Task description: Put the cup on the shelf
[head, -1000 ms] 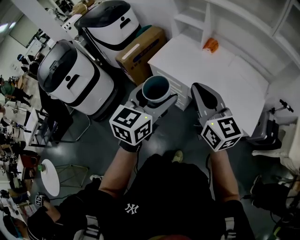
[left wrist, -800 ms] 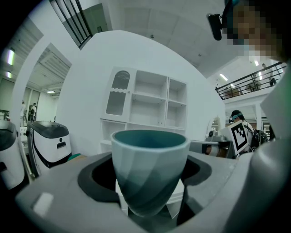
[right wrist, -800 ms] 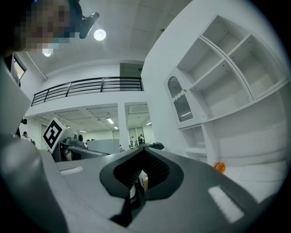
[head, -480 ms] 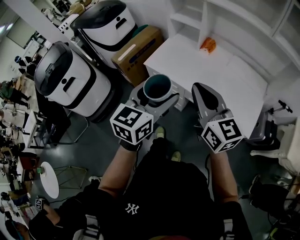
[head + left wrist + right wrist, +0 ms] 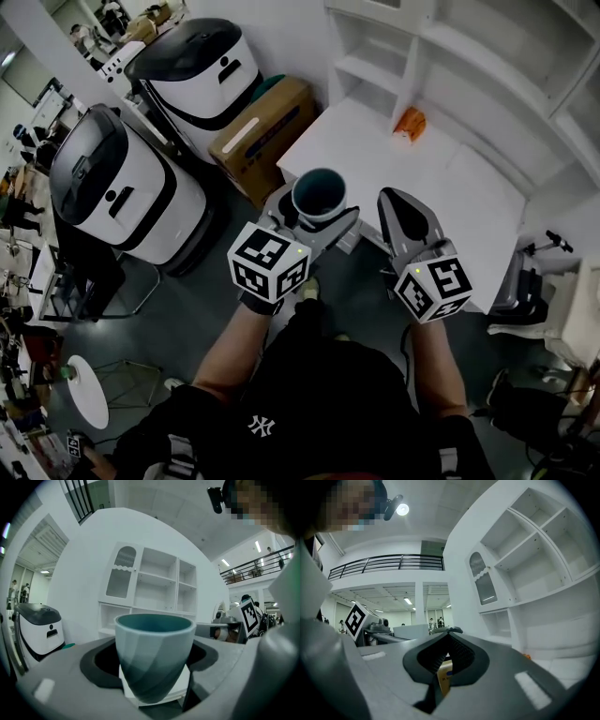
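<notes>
A teal cup [image 5: 318,193] [image 5: 154,656] stands upright, held between the jaws of my left gripper [image 5: 314,208] [image 5: 155,667], which is shut on it. It hangs in the air just short of the white counter's [image 5: 450,192] near edge. My right gripper [image 5: 403,208] [image 5: 449,644] is beside it to the right, jaws shut together with nothing between them. The white shelf unit [image 5: 450,56] [image 5: 154,585] [image 5: 534,559] rises behind the counter, its compartments open-fronted.
A small orange object [image 5: 409,122] lies on the counter near the shelf. A cardboard box [image 5: 261,131] and two large white machines [image 5: 122,192] stand at the left. A white drawer unit sits under the counter's corner. People stand far off at the left.
The view has shifted closer to the counter and shelf. Both grippers and the cup have moved slightly forward with it; the cup stays held.
</notes>
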